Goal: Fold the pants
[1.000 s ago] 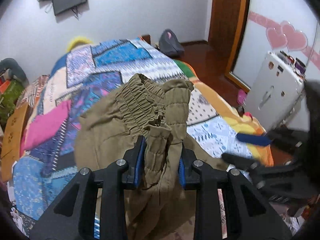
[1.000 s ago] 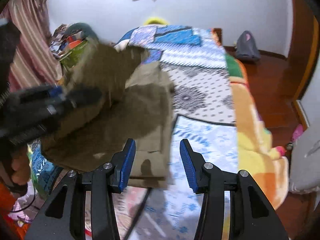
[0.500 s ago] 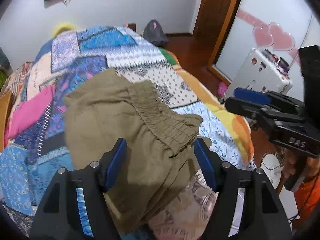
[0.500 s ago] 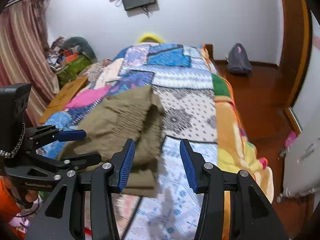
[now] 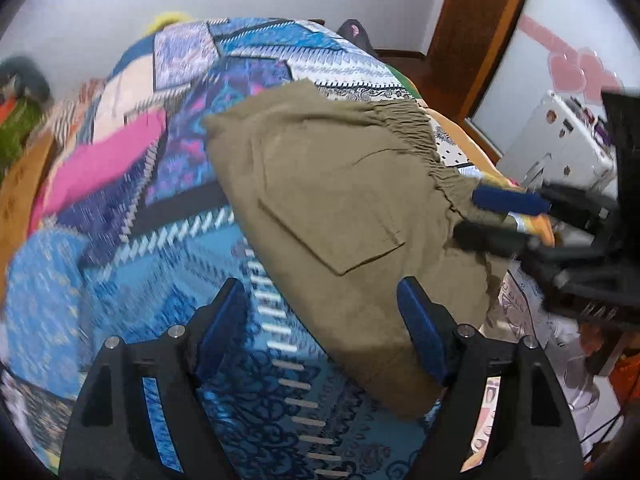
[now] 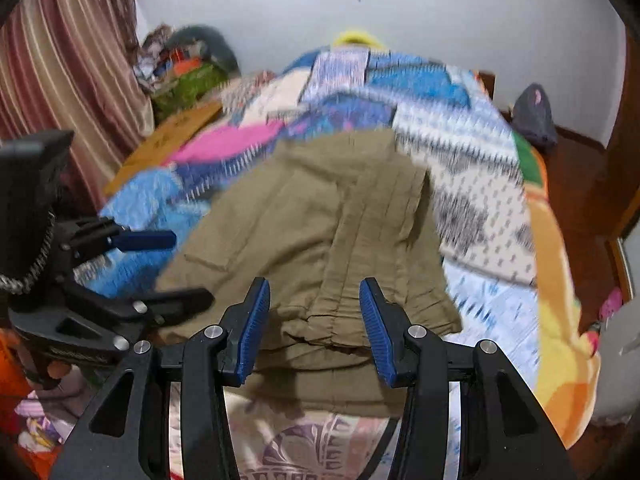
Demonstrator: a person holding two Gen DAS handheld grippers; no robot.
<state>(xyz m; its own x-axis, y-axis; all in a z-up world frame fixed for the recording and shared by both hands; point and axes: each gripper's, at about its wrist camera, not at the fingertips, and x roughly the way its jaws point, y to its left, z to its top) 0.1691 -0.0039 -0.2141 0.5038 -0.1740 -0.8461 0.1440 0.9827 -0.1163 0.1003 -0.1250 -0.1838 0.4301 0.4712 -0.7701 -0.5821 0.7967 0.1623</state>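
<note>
left gripper (image 5: 320, 320): spread, nothing in it; a second ago it pinched the waistband, now let go.
right gripper (image 6: 314, 320): spread, empty, hovering at near edge of pants.
pants (image 5: 344, 216): olive, lying folded on the patchwork bedspread (image 5: 120, 240), waistband (image 5: 420, 136) on top toward right side.
change: cloth dropped flat.
meaning: fold looks laid; probably smoothing left.

You get soft, even indoor light, no harsh glare. Motion blur smears the bedspread (image 6: 420, 92) in both views, worst at left. Fisheye bends the edges, corners go black. Shadows stay faint.
</note>
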